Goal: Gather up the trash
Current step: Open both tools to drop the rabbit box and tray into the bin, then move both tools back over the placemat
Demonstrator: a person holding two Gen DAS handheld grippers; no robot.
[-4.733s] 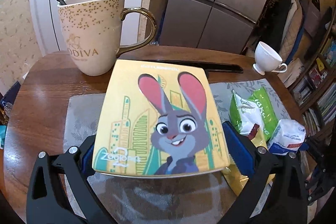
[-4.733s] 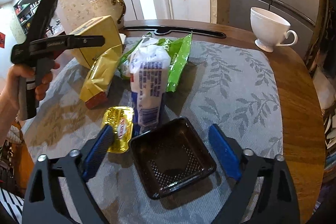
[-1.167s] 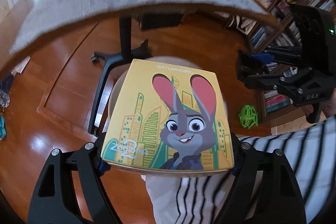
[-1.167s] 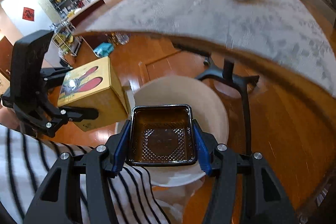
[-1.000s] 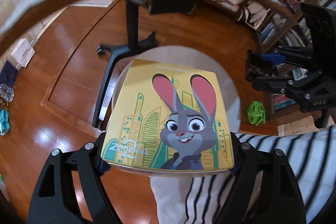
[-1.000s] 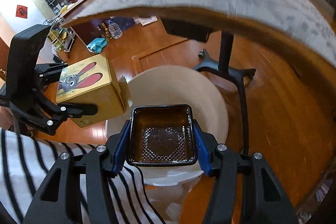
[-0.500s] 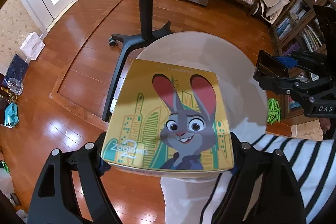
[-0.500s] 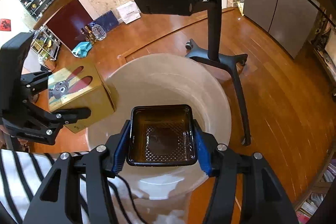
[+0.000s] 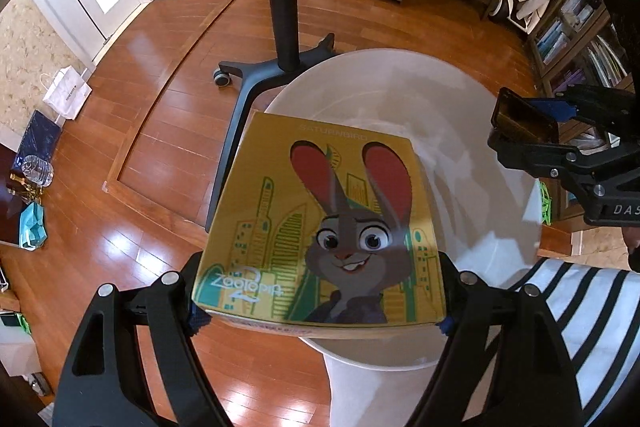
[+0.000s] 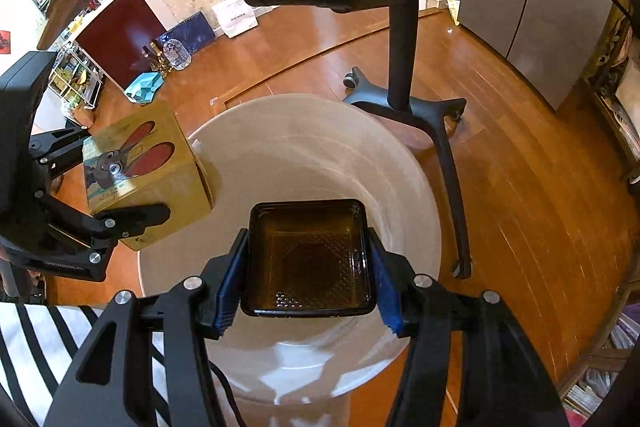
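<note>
- While both pieces hang over the white bin (image 10: 400, 163), neither is dropped yet.
- Left gripper (image 9: 320, 311) jaws clamp the yellow box (image 9: 320, 227).
- Right gripper (image 10: 308, 287) jaws clamp the brown tray (image 10: 308, 259).
- Releasing both remains.

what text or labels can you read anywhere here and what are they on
"SATURNBIRD", faint, top edge of the yellow box
"Zootopia 2", lower left of the same box face
"DAS", cut off, on the right gripper body
Print on the white paper bag and the left gripper body: too small to read
</note>
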